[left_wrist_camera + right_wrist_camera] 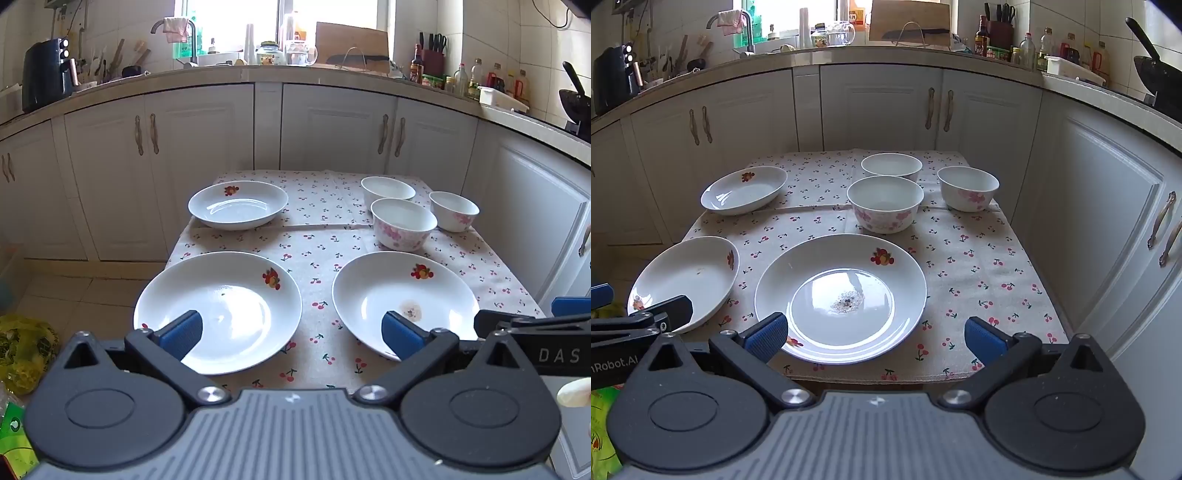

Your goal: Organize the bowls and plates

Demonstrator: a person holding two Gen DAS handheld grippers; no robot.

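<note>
Right wrist view: right hand-held gripper (875, 338) and left hand-held gripper (291, 334) both stand fully released, holding nothing, short of the near edge of the worktop (993, 266).

Hazards:
- Glazed rims may slip from the pads.
- Near left plate (685, 277) overhangs the cloth edge; a nudge could tip it off.
- Near plate (842, 295) carries residue.

Count: three plates, three bowls, all unstacked.

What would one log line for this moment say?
stage: start, nothing moved | left gripper: open, empty | right gripper: open, empty | table: three plates, three bowls, all separate
</note>
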